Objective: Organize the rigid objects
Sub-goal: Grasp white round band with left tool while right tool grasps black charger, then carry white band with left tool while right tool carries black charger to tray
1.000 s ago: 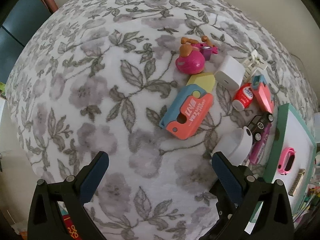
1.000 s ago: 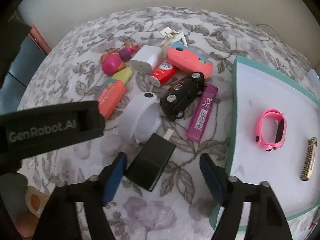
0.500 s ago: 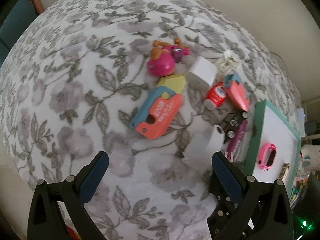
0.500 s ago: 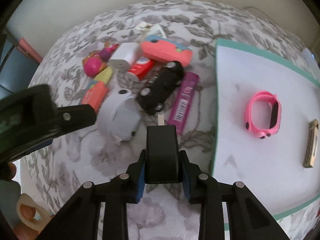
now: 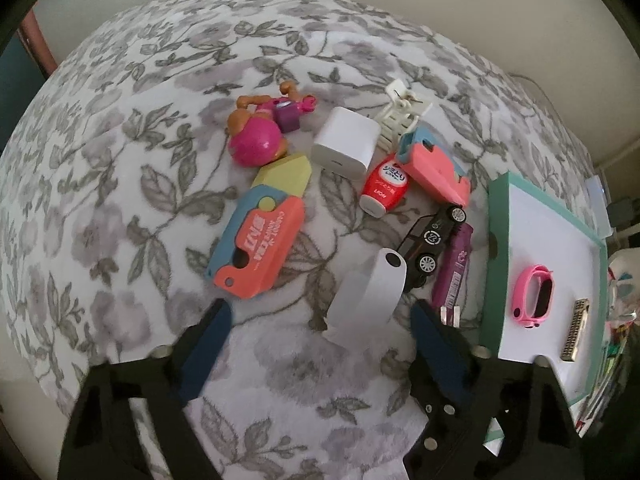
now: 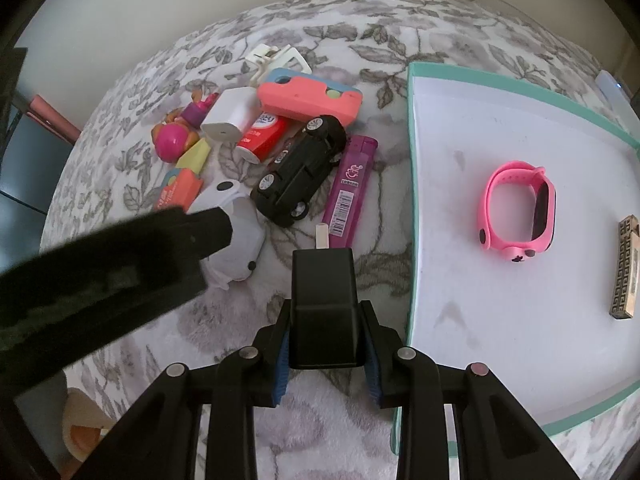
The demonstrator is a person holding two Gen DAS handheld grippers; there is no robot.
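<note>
because my right fingers [image 6: 326,354] are clenched on the black charger [image 6: 323,312], one blue pad pressed to each of its flat sides, it sits upright between them with its prongs pointing away from me, a steady hold for carrying. it hangs over the flowered bed cover [image 6: 280,432], just beside the near left edge of the tray [image 6: 412,128], so i judge the tray is where it goes next.

my left fingers [image 5: 320,344] grasp nothing: they are closing, and the white band [image 5: 370,292] lies just ahead of them on the cover, not yet between the pads. i judge i am lining up on it as the next piece, since it is the closest thing of the heap to me.

beyond the band the rest waits in a loose cluster on the cover, toward the tray's left edge: the black toy car [image 6: 300,170] on its side with the purple lighter [image 6: 350,192] along it, the red tube [image 5: 384,188], the white charger [image 5: 346,142], two coral and blue cases [image 5: 256,252], a cream clip [image 5: 396,120] and a pink doll [image 5: 260,136] farthest out. they touch or overlap, so picking from the near side keeps me from knocking the others.

on the tray the pink watch [image 6: 518,212] and a gold patterned bar [image 6: 624,266] lie well apart near its right edge, leaving the left half bare for the charger.
</note>
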